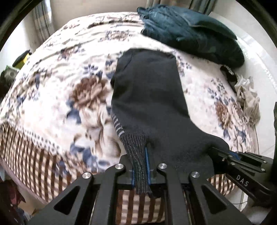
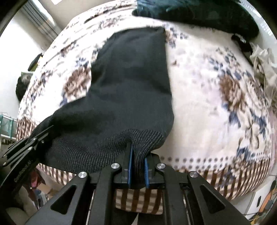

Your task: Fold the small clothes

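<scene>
The left wrist view shows the left claw (image 1: 140, 166) clenched on the ribbed cuff of a dark sock (image 1: 148, 97), with a band of pale stripes visible on the fabric just above the blue pads; the right claw (image 1: 230, 155) enters from the right edge and grips the same cuff further along. The right wrist view shows the right claw (image 2: 138, 171) clenched on the ribbed cuff of the dark sock (image 2: 131, 90), and the left claw (image 2: 32, 140) appears at the left edge holding the opposite side; the striped band is not visible from here. The left wrist view alone shows the full dark teal garment (image 1: 190, 32) at the far side of the bed; the right wrist view shows only its lower edge (image 2: 190, 12). A crumpled pale cloth (image 1: 247, 98) lies at the right side of the bed in both views (image 2: 263, 65). The bed is covered by a cream blanket (image 1: 52, 90) with brown and blue flowers and a brown striped border. Light walls and curtains (image 1: 41, 22) stand beyond it. The sock hangs between the two claws above the blanket, cuff stretched wide, its body extending away toward the far side. The fabric is dark knit, the cuff ribbed and greyer.
</scene>
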`<state>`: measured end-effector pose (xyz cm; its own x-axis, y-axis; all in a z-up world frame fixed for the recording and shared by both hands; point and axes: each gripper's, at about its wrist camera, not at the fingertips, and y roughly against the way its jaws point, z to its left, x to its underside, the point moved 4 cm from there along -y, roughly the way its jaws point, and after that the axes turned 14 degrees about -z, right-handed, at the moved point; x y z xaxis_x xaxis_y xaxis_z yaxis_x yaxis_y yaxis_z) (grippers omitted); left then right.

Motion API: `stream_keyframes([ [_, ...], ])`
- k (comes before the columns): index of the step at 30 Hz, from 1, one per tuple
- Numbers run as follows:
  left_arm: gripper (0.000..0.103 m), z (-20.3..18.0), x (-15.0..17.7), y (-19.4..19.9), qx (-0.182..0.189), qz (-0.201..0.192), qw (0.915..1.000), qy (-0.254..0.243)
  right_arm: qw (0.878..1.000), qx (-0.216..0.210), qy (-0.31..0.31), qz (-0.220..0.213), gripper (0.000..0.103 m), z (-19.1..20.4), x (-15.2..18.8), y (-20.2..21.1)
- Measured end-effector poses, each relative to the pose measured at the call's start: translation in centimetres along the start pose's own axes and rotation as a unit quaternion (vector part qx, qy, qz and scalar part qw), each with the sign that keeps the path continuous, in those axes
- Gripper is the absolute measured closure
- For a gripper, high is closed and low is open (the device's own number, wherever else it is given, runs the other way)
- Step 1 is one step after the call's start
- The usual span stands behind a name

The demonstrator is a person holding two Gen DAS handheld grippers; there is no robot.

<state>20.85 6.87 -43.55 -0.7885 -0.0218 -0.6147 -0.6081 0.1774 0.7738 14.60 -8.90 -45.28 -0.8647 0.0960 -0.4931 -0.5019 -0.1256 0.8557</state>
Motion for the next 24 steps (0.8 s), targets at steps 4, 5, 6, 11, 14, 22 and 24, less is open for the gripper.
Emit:
stream_keyframes([
  [4, 0.096, -0.2, -2.6, -0.1, 0.009, -0.018, 0.9997, -0.011, 1.0, -0.006, 0.002, -0.023, 0.092, 0.6, -2.7, 1.0],
  [5, 0.096, -0.2, -3.5, -0.3, 0.013, -0.024, 0.9995, -0.014, 1.0, -0.006, 0.004, -0.029, 0.092, 0.6, -3.5, 1.0],
  [6, 0.096, -0.2, -4.3, -0.5, 0.017, -0.03, 0.9993, -0.018, 0.999, -0.005, 0.005, -0.036, 0.092, 0.7, -4.4, 0.9],
  [11, 0.097, 0.0, -9.3, -2.5, 0.039, -0.054, 0.9976, -0.016, 0.998, -0.001, -0.006, -0.061, 0.092, 0.9, -9.0, 0.0],
  [14, 0.097, 0.3, -14.0, -4.5, 0.06, -0.074, 0.9954, 0.0, 0.997, 0.003, -0.014, -0.082, 0.092, 1.0, -12.9, -0.9],
  [22, 0.097, 0.2, -25.3, -13.4, 0.099, -0.075, 0.9922, 0.005, 0.989, 0.04, -0.026, -0.139, 0.092, 0.3, -26.1, -5.3],
  [24, 0.097, 0.3, -27.3, -16.5, 0.099, -0.065, 0.993, 0.0, 0.988, 0.047, -0.029, -0.146, 0.092, -0.2, -29.3, -7.4],
])
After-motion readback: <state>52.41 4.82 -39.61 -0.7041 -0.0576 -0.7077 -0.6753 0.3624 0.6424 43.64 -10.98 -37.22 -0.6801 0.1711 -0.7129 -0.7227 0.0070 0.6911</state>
